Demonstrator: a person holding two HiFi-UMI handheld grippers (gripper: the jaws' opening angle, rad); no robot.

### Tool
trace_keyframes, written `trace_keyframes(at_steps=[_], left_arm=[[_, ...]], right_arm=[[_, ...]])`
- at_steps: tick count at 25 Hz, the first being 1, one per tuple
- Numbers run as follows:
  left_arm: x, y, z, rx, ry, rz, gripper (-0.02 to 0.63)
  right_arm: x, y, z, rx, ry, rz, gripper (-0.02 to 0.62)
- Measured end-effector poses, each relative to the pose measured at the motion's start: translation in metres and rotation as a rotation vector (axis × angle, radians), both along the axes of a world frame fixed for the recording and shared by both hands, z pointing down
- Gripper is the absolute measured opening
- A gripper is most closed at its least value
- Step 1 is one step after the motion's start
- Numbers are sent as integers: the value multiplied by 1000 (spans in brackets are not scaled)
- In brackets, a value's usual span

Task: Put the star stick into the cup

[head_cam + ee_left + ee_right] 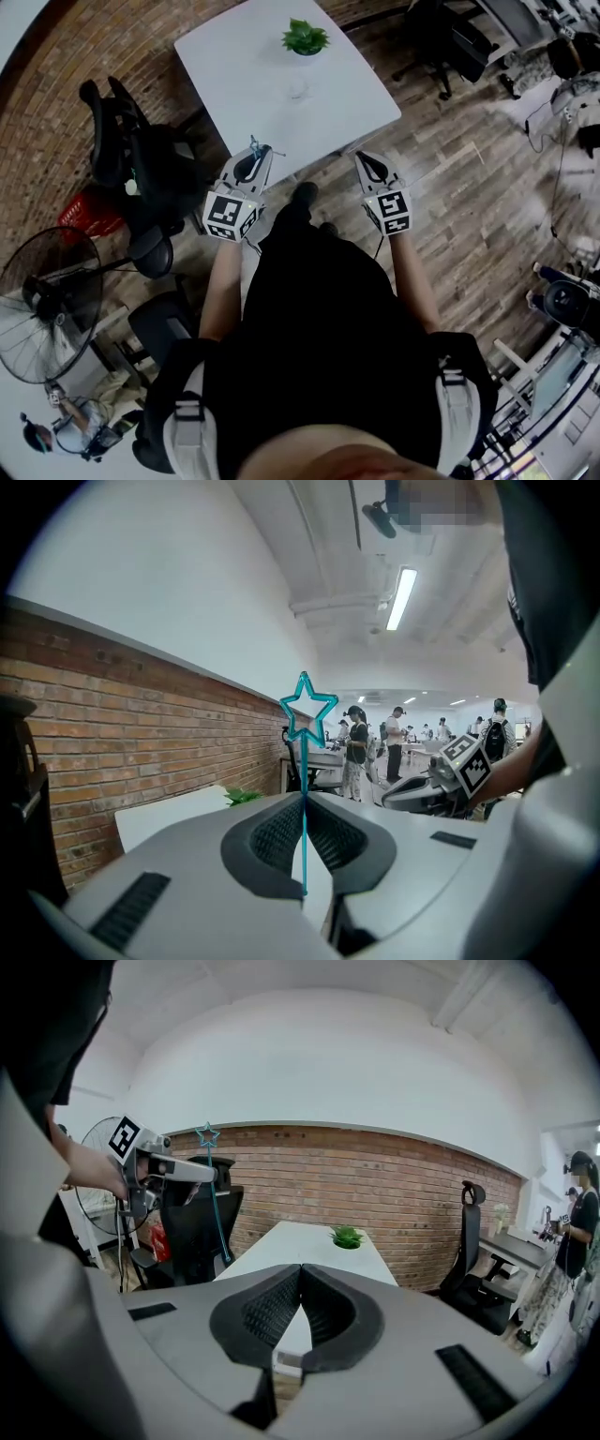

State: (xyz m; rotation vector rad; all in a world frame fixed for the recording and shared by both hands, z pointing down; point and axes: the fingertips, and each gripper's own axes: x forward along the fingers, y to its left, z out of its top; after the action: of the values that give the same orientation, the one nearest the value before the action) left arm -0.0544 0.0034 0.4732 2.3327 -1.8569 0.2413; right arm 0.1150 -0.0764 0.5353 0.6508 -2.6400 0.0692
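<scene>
Nearest the person, the left gripper (303, 803) is clamped tight on the star stick (304, 752) — thin stem pinched between the pads, star end up. To its right, the right gripper (300, 1274) is closed on nothing. Both sit at the near edge of the white table (272, 103) — a small green plant (306, 37) stands at its far end.

Table (281, 103) ahead of the person, plant (305, 37) on its far end. Left gripper (253, 155) and right gripper (364, 161) side by side at the table's near edge. Star stick (303, 761) upright between the left jaws. Chair (131, 150) left of the table, fan (47, 300) nearer, further left.
</scene>
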Motion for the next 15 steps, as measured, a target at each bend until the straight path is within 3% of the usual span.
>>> trace_keyframes(at_steps=[15], left_arm=[[-55, -105, 1, 16, 23, 99, 25]], right_arm=[[-21, -72, 3, -1, 45, 138, -2]])
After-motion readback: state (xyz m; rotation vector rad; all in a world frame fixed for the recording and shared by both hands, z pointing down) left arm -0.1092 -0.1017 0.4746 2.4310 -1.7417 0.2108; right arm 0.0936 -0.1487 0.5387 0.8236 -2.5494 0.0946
